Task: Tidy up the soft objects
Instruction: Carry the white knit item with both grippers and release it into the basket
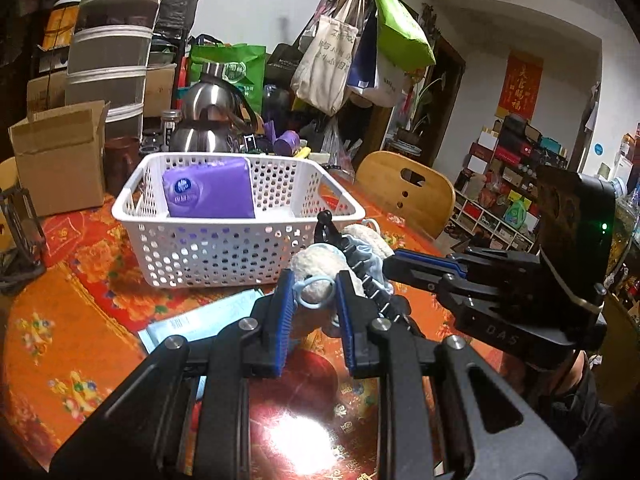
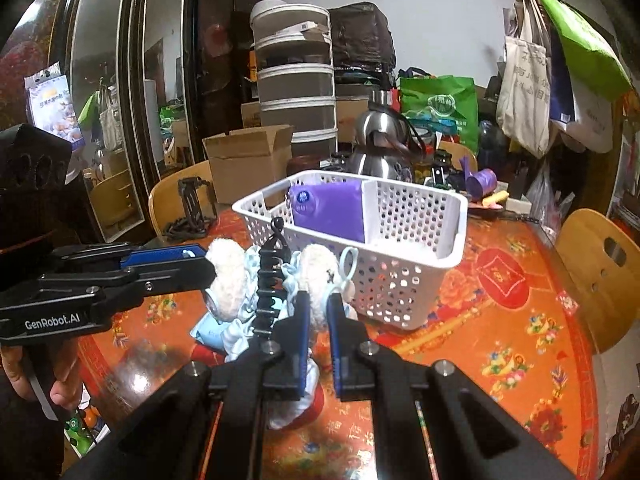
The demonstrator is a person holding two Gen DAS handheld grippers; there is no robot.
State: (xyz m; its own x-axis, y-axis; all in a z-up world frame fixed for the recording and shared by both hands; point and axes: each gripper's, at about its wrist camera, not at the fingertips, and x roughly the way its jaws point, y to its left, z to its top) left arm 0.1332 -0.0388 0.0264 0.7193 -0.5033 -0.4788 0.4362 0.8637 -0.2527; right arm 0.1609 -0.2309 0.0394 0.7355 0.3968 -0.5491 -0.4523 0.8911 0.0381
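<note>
Pinching opposite ends of a fluffy cream slipper (image 1: pixel 320 276), the left hand-held gripper (image 1: pixel 316 292) and right hand-held gripper (image 2: pixel 318 306) are each narrowed onto it, beside a white basket (image 1: pixel 240 256).

Fleece item (image 2: pixel 230 280): cream pile with pale blue frilled fabric and light blue ring loops, bunched and raised off the red-orange tablecloth, just in front of the basket; a black ridged clip stands upright among its folds.

Basket (image 1: pixel 224 248): white perforated plastic, rectangular, upright, divided in two.

Tissue pack (image 1: pixel 208 194): purple soft pack, leaning upright in the basket's left compartment as seen from the left wrist.
</note>
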